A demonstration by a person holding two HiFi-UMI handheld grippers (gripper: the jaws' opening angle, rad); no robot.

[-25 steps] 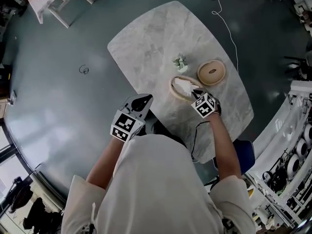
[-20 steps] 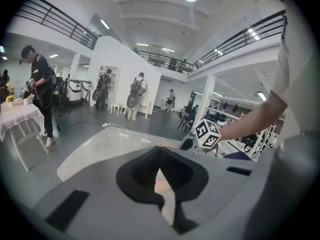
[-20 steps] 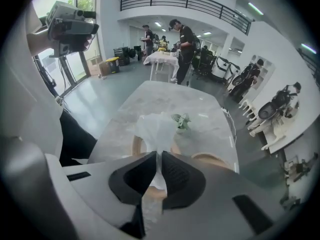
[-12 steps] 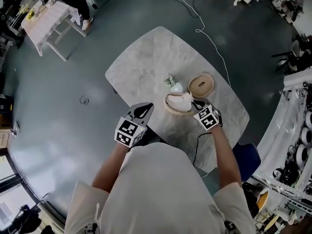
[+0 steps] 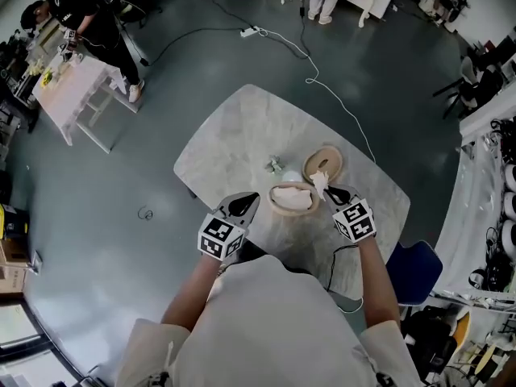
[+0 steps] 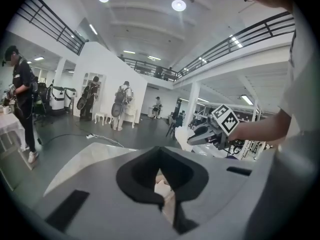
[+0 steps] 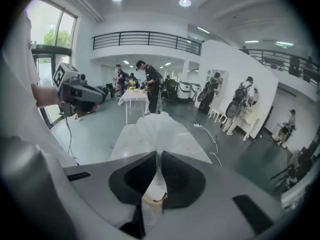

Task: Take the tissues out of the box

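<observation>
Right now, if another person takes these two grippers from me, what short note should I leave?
Left gripper: jaws shut, empty, left of the box.
Right gripper: jaws shut on one tissue, held up near the box's right rim.
Box: open on the table, more tissues inside; lid lies beside it.
Done: lid off, one tissue pulled.
Left to do: set this tissue down, take out the rest.

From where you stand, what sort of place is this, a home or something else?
Probably a large open workshop or lab hall, not a home: a railed balcony runs round an upper level, a cable trails over the dark floor, and another person stands by a white table.
</observation>
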